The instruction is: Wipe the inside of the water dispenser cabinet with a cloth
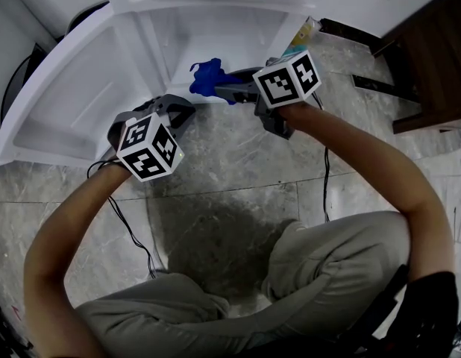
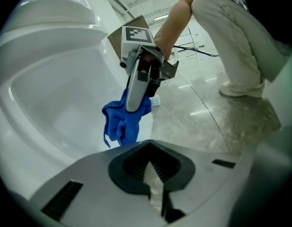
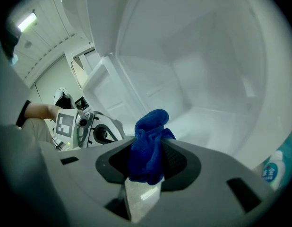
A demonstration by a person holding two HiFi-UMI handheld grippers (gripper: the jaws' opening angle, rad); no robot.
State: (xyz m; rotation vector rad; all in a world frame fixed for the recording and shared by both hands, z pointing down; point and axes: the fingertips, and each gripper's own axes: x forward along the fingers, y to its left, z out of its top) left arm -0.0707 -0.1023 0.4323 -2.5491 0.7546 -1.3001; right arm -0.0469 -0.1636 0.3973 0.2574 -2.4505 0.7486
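Cloth (image 3: 148,145): blue, bunched, clamped between the jaws of my right gripper (image 3: 146,176). A wad stands proud of the jaw tips. This is the working face, so that fabric and not jaw meets the plastic.

Position: at the mouth of the cabinet (image 3: 207,70), low, over the front edge of its floor panel. No wall is contacted as far as I can see. Whether the hanging end brushes the panel cannot be determined.

Right gripper attitude: pointed forward and down into the opening, toward the back corner. In my judgement, a wiping stroke is about to begin. The interior is white and bare, with no visible soil by which to grade progress.

Left gripper (image 1: 184,112): jaws closed, nothing between them. It sits near the foot of the door (image 1: 66,88), left of the cloth and apart from it. The door is swung wide to the left, which gives the right arm clear entry. I judge the left gripper to be on standby, placed to steady the door if it drifts.

Surroundings: the cabinet stands on a stone floor (image 1: 238,170). A bottle (image 3: 273,171) stands just right of the cabinet. Cables (image 1: 133,237) trail across the floor.
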